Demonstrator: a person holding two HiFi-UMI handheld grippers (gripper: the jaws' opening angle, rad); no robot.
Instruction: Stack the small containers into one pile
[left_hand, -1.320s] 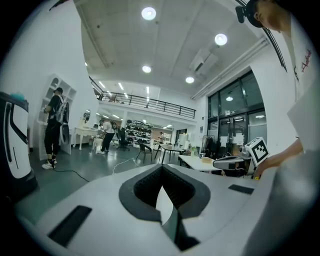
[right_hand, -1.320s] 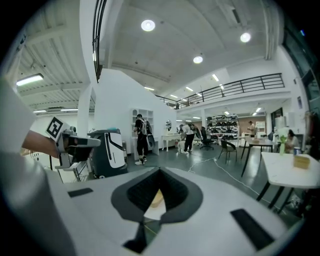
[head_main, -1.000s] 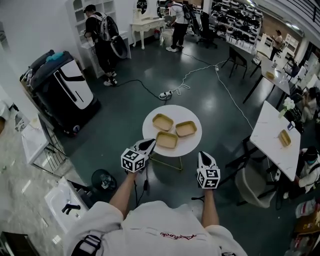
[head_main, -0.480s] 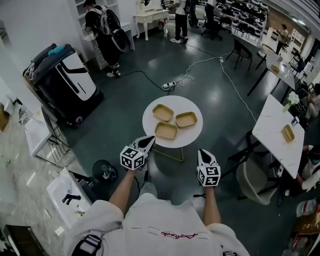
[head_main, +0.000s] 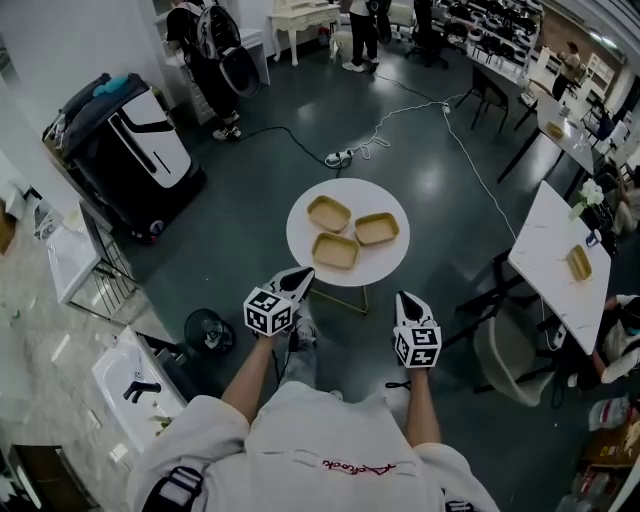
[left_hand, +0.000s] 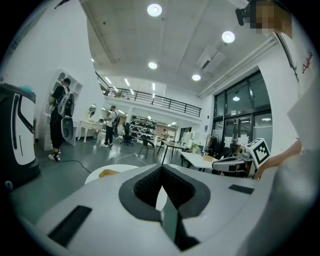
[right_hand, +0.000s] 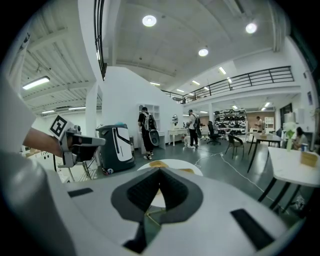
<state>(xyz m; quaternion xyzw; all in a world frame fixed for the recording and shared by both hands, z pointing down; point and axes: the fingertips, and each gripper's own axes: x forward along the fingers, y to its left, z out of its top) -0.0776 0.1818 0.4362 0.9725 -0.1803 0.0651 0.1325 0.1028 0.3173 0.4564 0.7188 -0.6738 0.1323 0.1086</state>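
The dark floor (head_main: 250, 190) fills most of what I see, with a black-and-white machine (head_main: 130, 150) standing on it to my left. Straight ahead stands the round white bench (head_main: 300, 240), and all three small containers lie on its top, each a shallow tan tray sitting flat by itself, none inside another. The far-left container (head_main: 328, 213), the right container (head_main: 376, 229) and the near container (head_main: 335, 251) are grouped close together around the middle. I hold the left tongs (head_main: 297, 281) with their tip at the near rim of the bench, and the right tongs (head_main: 406, 303) a little short of it, over the floor. Both pairs of tongs are pinched fully together with nothing between them.
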